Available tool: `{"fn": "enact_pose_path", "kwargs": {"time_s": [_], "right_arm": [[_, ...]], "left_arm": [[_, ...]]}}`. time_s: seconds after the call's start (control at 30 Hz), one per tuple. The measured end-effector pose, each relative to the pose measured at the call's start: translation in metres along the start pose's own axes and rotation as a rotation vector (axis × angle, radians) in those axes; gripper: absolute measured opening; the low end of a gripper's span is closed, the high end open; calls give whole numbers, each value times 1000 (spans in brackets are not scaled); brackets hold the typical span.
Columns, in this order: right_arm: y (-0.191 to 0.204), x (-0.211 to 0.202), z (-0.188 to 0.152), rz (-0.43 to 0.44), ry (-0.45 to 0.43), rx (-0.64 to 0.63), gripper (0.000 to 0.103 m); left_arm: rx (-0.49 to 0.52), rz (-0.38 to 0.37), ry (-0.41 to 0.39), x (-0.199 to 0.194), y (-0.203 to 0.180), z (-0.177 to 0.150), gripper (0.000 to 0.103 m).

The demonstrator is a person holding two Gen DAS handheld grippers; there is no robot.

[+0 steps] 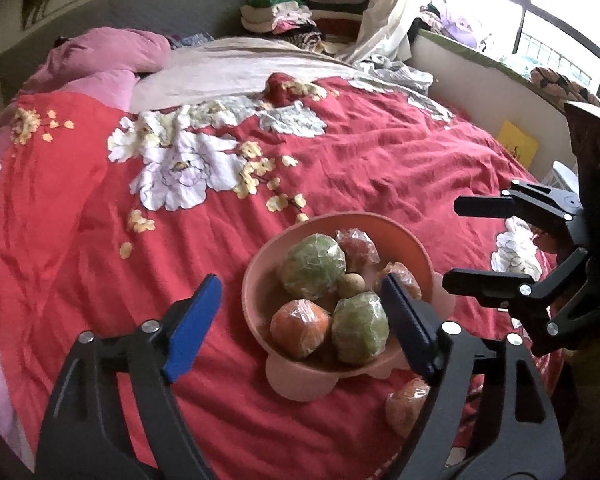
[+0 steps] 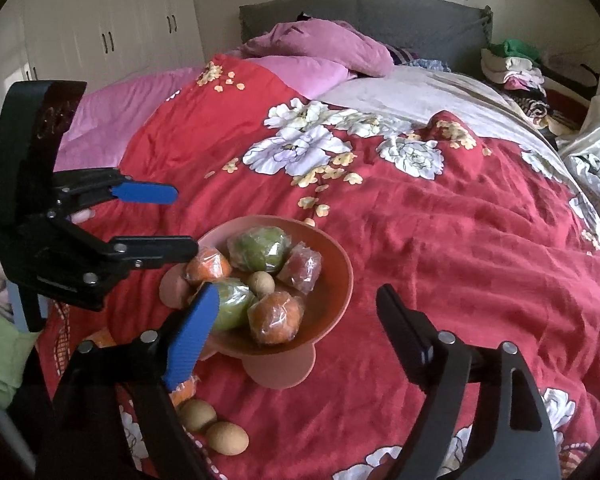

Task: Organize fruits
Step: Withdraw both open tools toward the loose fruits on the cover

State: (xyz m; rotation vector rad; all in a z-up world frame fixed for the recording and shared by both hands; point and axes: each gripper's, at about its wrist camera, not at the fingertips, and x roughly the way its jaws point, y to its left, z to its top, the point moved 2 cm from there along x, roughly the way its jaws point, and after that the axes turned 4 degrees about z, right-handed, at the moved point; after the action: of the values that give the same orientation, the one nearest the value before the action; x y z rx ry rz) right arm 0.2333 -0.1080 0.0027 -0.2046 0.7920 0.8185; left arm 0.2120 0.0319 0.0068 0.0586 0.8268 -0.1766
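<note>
Fruits (image 2: 260, 280) wrapped in film fill my pink bowl (image 2: 332, 264); beside it, my left tongs (image 1: 300, 320) and right tongs (image 2: 296, 312) gape wide, empty.

Both wrist cameras look steeply down (from opposite sides), close on the shared bowl (image 1: 256, 280).

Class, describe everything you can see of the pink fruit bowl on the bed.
The bowl is salmon-pink, looks like matte plastic, round and shallow with rounded lobes jutting from its base. It sits upright on the red floral bedspread. Inside lie fruits in clear wrap: two green, two orange, one reddish, plus one small bare brown fruit. No gripper touches it.
</note>
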Motion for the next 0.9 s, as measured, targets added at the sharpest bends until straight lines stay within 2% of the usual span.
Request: {"fn": "enact_pose_path", "kwargs": {"time_s": [0.13,0.33,0.63,0.9], "right_arm": [[1,-6,-1,-8,-12,-1,84],[2,-20,-6,-25,-32,-10,88],[1,-42,-12,-36,-72,-12,92],[2,-53,-26,-38,-69,-13,93]], "left_arm": [[1,12,-14,-7,-2,-1,85],[-10,22,-24,-18,-5,-7,92],[-33,29,-28,-34,-13,-22,93],[-16,11,-17,-37,-30,-33,93]]}}
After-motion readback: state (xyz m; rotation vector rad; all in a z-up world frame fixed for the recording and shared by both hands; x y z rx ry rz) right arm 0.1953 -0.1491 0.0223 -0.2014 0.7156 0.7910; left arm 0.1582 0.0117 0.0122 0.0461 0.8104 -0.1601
